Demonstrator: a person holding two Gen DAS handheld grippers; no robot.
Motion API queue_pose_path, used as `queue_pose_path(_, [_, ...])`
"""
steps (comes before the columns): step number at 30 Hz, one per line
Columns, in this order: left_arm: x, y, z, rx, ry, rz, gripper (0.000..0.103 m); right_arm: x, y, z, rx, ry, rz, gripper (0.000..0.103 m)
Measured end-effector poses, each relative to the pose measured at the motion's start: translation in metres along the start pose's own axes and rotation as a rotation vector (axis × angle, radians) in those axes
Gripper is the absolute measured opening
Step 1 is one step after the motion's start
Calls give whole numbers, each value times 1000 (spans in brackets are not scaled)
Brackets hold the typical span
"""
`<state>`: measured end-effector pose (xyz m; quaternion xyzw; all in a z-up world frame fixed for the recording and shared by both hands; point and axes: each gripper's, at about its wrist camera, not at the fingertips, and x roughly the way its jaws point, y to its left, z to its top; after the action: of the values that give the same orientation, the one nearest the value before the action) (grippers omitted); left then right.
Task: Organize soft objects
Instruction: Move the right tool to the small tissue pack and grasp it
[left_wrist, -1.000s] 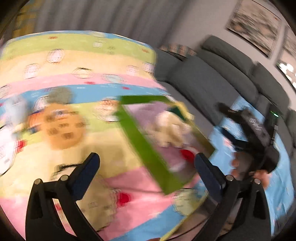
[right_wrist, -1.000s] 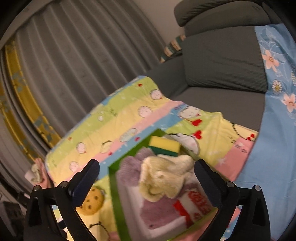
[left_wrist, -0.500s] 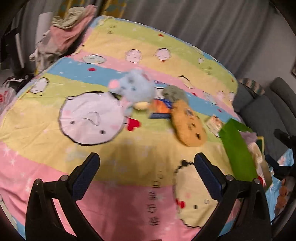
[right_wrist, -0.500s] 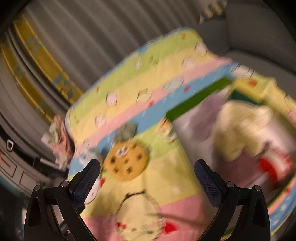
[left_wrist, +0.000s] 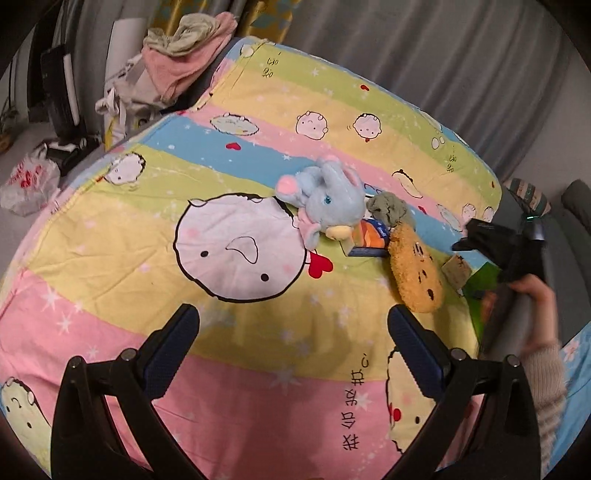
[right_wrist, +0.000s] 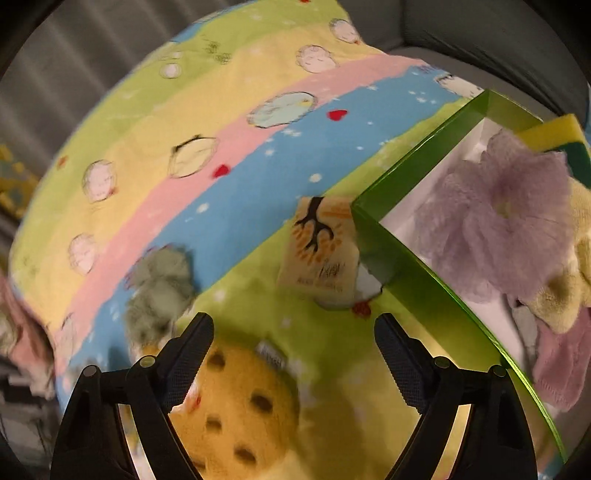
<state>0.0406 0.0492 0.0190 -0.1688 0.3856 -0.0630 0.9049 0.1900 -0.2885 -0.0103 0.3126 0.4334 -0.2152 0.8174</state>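
Left gripper (left_wrist: 291, 334): jaws are held wide apart over the striped bedspread (left_wrist: 110, 295) — nothing is seen between them.
Right gripper (right_wrist: 293, 341): jaws are closing, pointed down just above the cookie plush (right_wrist: 236, 406); the pads are not pressed on it.
Cookie plush: laid flat on the bedspread, near the green box (right_wrist: 413, 258), with a grey-green cloth (right_wrist: 159, 288) beside it.
Elephant plush (left_wrist: 328, 199): lying further along the bedspread, next to an orange-and-blue packet (left_wrist: 369, 240).
Green box: already filled with a purple fluffy item (right_wrist: 498, 221), a cream cloth (right_wrist: 569, 295) and a sponge (right_wrist: 557, 136) — a small printed packet (right_wrist: 319, 247) rests against its corner.
Person's hand (left_wrist: 532, 295): seen gripping the right gripper's handle.
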Motion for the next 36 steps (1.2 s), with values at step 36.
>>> queue_pose_path(36, [13,-10,-15,-3,80,5,101,-65,-20,-174,-677,236,302,62])
